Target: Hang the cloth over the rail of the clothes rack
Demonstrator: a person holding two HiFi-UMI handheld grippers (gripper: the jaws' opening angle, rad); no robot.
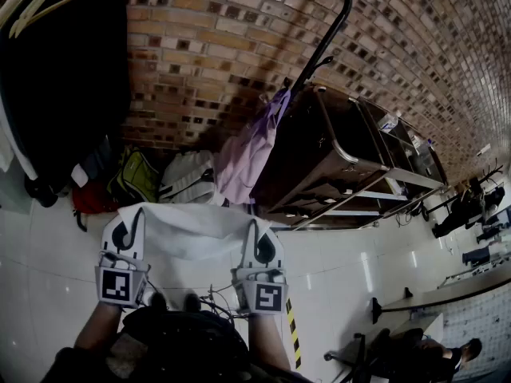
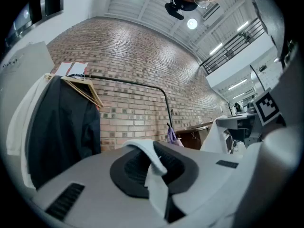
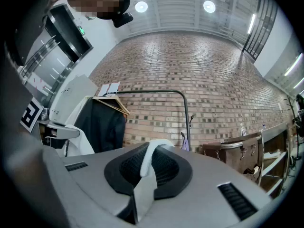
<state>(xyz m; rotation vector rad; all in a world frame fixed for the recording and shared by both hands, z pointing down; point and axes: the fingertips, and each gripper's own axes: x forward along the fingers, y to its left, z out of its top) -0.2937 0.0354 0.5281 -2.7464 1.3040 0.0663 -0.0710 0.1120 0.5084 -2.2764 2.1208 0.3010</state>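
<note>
A brick wall (image 1: 239,54) rises behind a glossy white floor (image 1: 48,254). A brown metal cart (image 1: 319,158) stands against the wall, bags (image 1: 136,178) lie at the wall's foot, and round ceiling lights (image 3: 141,6) shine above.

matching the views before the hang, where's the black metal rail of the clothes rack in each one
Head view: black metal rail, top right of centre, slanting down.
Left gripper view: rail across mid-left, above the white cloth in the jaws.
Right gripper view: rail across centre, above the jaws.
Shared landmark: dark jacket on a wooden hanger.
</note>
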